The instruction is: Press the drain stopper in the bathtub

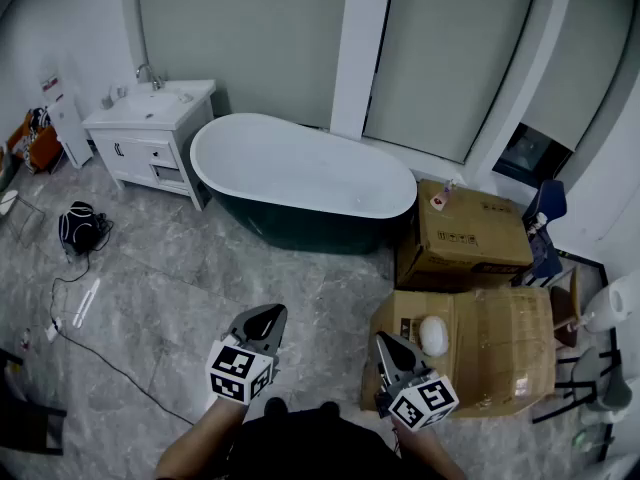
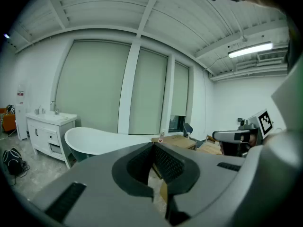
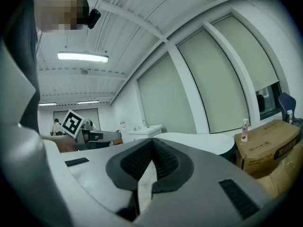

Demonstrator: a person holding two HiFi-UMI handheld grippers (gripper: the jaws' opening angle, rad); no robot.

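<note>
Fingers (image 2: 166,163) of left gripper (image 1: 272,316) and right gripper (image 1: 386,342) clenched empty, bathtub (image 1: 300,173) well ahead

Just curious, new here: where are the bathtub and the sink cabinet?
White oval bathtub (image 1: 300,168), dark outside: head view, its white inside.
White sink cabinet (image 1: 150,108): head view, its countertop.

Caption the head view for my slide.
Shut left gripper and shut right gripper face the white bathtub; cardboard boxes at right.

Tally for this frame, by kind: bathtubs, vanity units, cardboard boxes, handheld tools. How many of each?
Bathtub: 1
Vanity unit: 1
Cardboard boxes: 2
Tools: 2, left tool and right tool, both shut
Total: 6
</note>
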